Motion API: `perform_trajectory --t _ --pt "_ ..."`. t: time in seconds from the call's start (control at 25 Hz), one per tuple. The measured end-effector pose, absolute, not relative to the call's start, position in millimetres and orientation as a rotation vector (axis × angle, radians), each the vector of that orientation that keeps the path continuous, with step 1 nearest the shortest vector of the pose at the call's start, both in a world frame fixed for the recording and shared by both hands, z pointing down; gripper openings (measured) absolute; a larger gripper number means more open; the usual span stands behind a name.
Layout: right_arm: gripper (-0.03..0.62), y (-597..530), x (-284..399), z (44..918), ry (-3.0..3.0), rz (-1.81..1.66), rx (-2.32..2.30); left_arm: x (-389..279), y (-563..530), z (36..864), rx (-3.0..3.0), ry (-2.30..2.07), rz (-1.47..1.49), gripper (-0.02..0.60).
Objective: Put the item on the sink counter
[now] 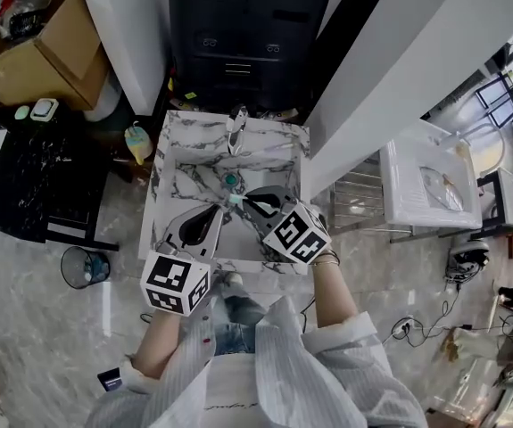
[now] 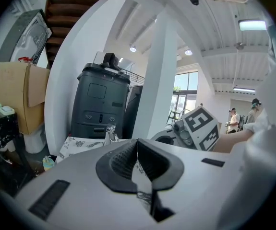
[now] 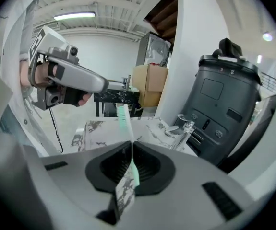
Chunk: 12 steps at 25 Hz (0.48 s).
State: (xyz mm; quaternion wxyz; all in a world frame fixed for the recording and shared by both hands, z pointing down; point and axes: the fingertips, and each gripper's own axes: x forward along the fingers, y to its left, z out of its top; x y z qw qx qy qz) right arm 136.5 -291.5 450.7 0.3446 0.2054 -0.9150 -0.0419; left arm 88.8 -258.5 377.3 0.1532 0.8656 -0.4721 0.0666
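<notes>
A mint-green toothbrush stands between the pads of my right gripper, which is shut on its handle; the brush head points out over the marble sink counter. From the head view, the right gripper holds the toothbrush above the basin, near the green drain. My left gripper hovers over the basin's near left part. Its jaws are shut with nothing between them. The chrome faucet stands on the back rim.
A black machine stands behind the sink, with white pillars on both sides. A yellow bottle, a small bin, a black marble table and a cardboard box lie to the left.
</notes>
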Motion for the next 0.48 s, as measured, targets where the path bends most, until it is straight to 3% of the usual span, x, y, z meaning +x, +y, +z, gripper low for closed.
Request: perform_trajectory --t 0.48 --pt "0.023 -228.7 130.6 380.1 -2.712 0.028 0.758 65.1 -208.4 361.7 2.448 -1.464 0.164 0.017"
